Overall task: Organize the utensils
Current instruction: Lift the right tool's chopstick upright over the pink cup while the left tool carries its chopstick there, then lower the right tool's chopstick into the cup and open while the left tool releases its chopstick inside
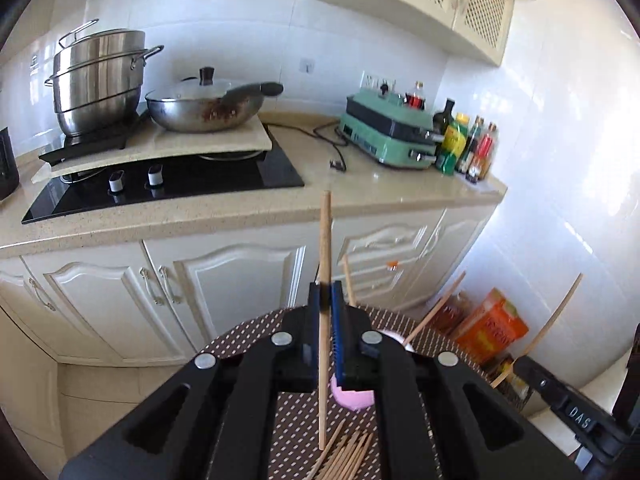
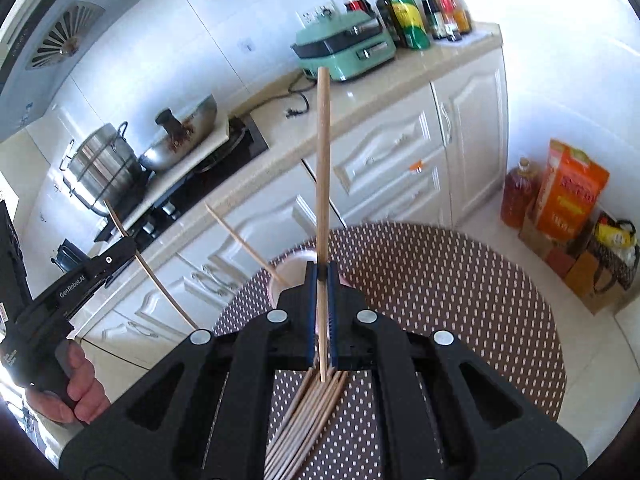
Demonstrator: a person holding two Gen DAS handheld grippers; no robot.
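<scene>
Each of your grippers carries one pale wooden chopstick, round, plain and unmarked. The left gripper has its jaws pinched on the left chopstick, which stands nearly upright, its lower end hanging over the loose chopstick pile on the table. The right gripper is likewise clamped on the right chopstick, upright with a slight lean, its lower end just above the same pile. The pile lies fanned on the round table, covered in a brown dotted cloth. A pink cup stands just beyond the jaws with a chopstick or two leaning in it; your gripper body hides most of it, so I cannot count its contents. Beyond the table run cream cabinets and a counter holding a steel steamer pot, a lidded wok, a green grill appliance and bottles. Both grippers point downward at a slant over the table. Your hand grips the left tool's handle, seen at the right view's lower left.
</scene>
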